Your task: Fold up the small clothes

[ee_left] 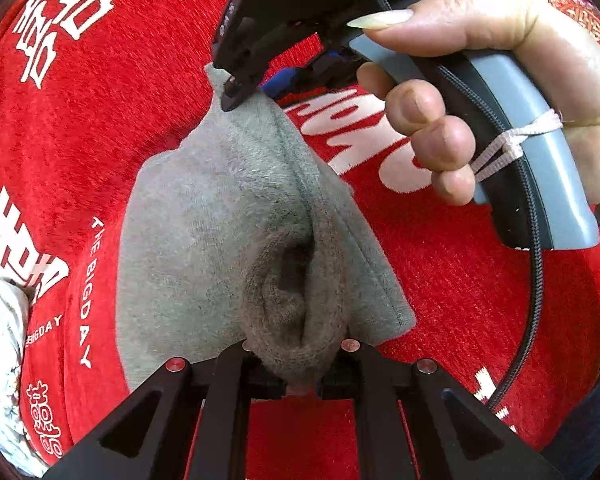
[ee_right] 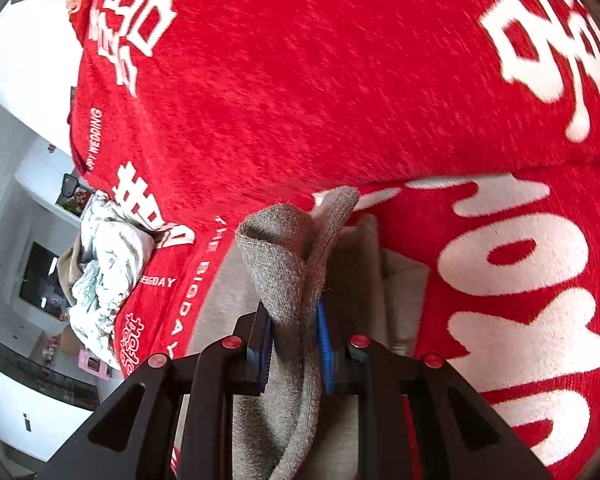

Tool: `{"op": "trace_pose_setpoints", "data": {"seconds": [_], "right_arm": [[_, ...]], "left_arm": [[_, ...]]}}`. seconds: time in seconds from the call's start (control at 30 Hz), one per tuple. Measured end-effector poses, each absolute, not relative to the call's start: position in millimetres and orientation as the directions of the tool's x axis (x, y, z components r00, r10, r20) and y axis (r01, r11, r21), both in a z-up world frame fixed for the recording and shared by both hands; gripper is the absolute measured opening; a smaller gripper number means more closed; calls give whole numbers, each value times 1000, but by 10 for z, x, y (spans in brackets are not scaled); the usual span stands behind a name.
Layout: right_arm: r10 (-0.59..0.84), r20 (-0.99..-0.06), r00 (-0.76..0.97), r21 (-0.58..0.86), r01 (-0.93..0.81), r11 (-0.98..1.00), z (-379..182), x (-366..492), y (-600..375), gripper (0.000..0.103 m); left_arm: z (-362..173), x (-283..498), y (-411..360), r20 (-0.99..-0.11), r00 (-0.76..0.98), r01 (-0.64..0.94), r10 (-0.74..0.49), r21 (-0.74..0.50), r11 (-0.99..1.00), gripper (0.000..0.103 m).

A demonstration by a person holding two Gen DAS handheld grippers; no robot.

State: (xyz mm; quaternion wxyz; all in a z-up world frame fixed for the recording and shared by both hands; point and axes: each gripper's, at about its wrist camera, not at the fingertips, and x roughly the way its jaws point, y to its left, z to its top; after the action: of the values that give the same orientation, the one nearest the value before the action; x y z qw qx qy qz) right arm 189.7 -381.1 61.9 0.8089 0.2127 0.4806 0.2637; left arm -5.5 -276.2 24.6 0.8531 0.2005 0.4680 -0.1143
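Grey knit bunches between the pads of the left gripper [ee_left: 300, 376], whose jaws are clamped on the near end of a grey garment [ee_left: 228, 232]; the cloth puckers into a dark fold just beyond the fingertips. From there the garment stretches away across the red blanket [ee_left: 460, 280] to its far corner, where the right gripper [ee_left: 234, 96] pinches it, seen in the left wrist view as a black tip pressed onto the fabric. A bare hand [ee_left: 500, 92] wraps the grey handle of that tool at the upper right, a pale cord looped over the handle. In the right wrist view the right gripper [ee_right: 294, 344] has its blue pads closed on a strip of the grey garment [ee_right: 284, 264], which rises between them and flops over at the top, while more of the cloth lies flat beyond on the red blanket [ee_right: 300, 80]. Large white characters and the words THE BIGDAY are printed on the blanket. At the left edge of the blanket sits a crumpled white patterned cloth [ee_right: 104, 256], well apart from the garment.
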Motion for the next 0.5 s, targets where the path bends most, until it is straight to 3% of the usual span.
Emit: {"op": "trace_pose_setpoints", "data": {"seconds": [0.5], "right_arm": [[611, -689, 390, 605, -154, 781, 228, 1980, -3824, 22]], "left_arm": [[164, 109, -2710, -866, 499, 373, -28, 185, 909, 9]]}}
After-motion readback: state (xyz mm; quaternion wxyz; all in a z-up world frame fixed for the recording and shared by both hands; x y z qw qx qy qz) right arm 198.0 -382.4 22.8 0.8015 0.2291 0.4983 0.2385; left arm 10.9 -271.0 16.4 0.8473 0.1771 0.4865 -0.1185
